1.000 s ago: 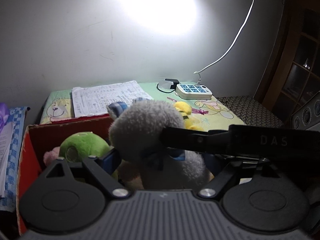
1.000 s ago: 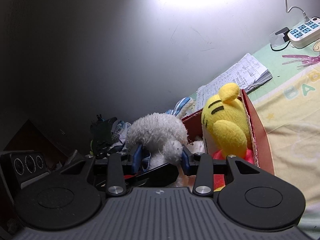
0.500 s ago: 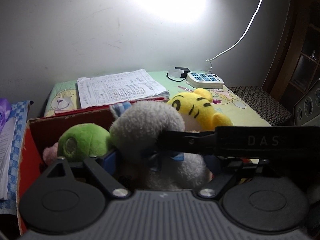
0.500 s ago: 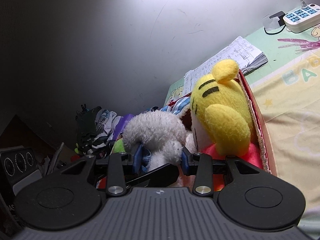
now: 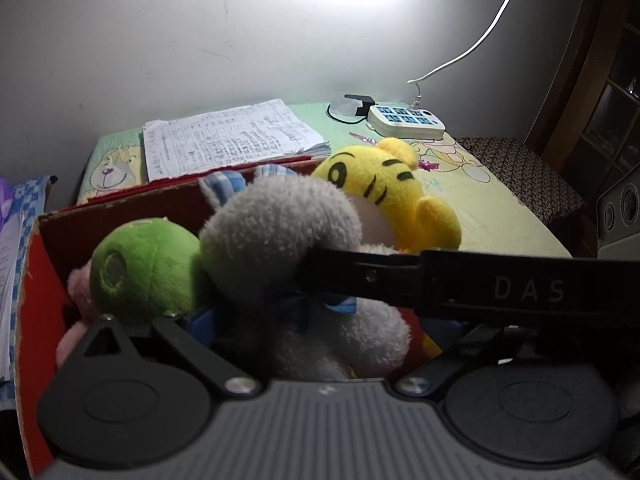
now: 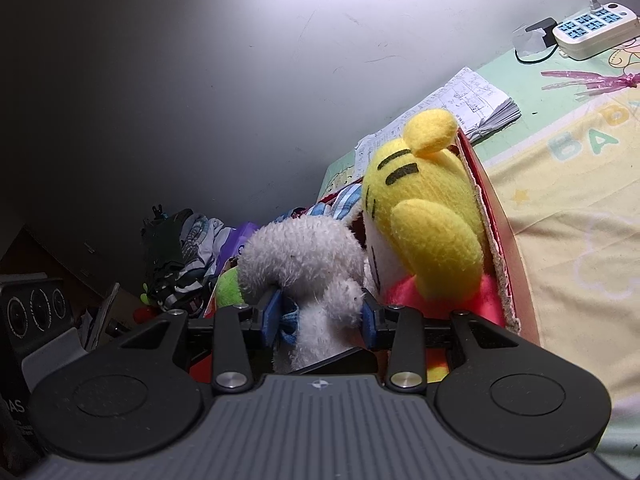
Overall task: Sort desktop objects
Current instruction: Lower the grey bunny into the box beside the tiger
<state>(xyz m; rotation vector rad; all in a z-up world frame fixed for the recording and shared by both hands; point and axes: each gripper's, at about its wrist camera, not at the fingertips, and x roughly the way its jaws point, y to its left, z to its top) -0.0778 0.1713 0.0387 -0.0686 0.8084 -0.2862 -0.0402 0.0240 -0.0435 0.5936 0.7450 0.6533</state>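
Note:
A fluffy white plush [image 6: 304, 256] hangs over the red cardboard box [image 6: 496, 240], and my right gripper [image 6: 320, 316] is shut on its body. In the left wrist view the same white plush [image 5: 280, 236] sits between the wide-apart blue pads of my left gripper [image 5: 322, 322], which is open. The right gripper's black finger [image 5: 360, 276] crosses in front of it. Inside the red box [image 5: 36, 280] sit a green plush [image 5: 140, 268], a pink plush [image 5: 76, 288] and a yellow tiger plush [image 5: 384, 192], which leans on the right wall.
Behind the box a stack of printed papers [image 5: 228, 140] lies on the cartoon tablecloth [image 5: 500, 216]. A white power strip [image 5: 406, 120] with its cable is at the back, a pink ribbon [image 6: 588, 80] near it. A patterned chair seat [image 5: 520, 172] stands to the right, and clothes [image 6: 180, 248] are piled left of the box.
The right gripper has carried the white plush rightward and down to beside the yellow tiger in the box. The left gripper's pads have spread slightly.

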